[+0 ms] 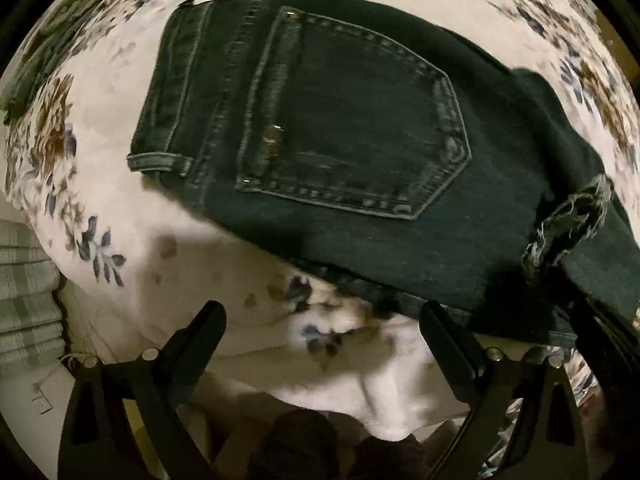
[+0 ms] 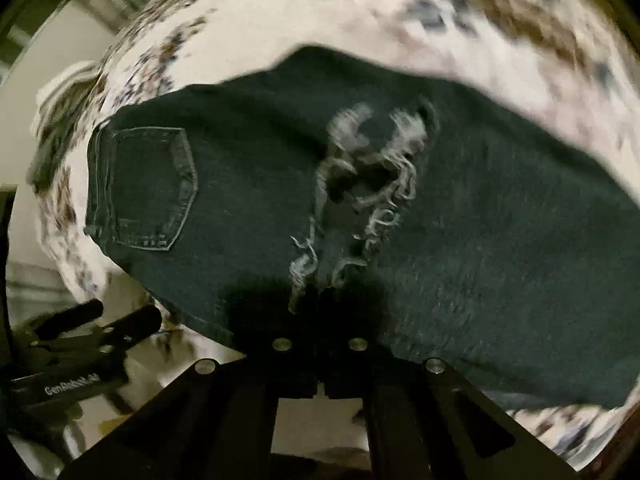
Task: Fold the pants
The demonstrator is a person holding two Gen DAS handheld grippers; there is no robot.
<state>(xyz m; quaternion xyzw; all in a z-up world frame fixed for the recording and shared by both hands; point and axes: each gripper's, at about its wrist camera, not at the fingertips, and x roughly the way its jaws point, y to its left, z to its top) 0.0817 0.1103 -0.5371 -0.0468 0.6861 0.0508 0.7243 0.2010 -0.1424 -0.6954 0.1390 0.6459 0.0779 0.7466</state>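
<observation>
My room is dim and warm-toned, and the dark pants (image 1: pixel 340 128) swallow most detail apart from the pocket stitching, which the left wrist view keeps fairly sharp. My right wrist view is smeared by motion blur across the floral bedspread (image 2: pixel 360 12), and the fraying is soft, perhaps out of focus; both fisheyes bend and blacken toward the corners

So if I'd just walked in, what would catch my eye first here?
Probably the dark jeans spread across a floral bedsheet, with a stitched back pocket filling the left wrist view. Next, the frayed rip with pale threads at the centre of the right wrist view. The left gripper stands wide open at the jeans' near edge, while the right gripper is closed on the denim just below that rip.
</observation>
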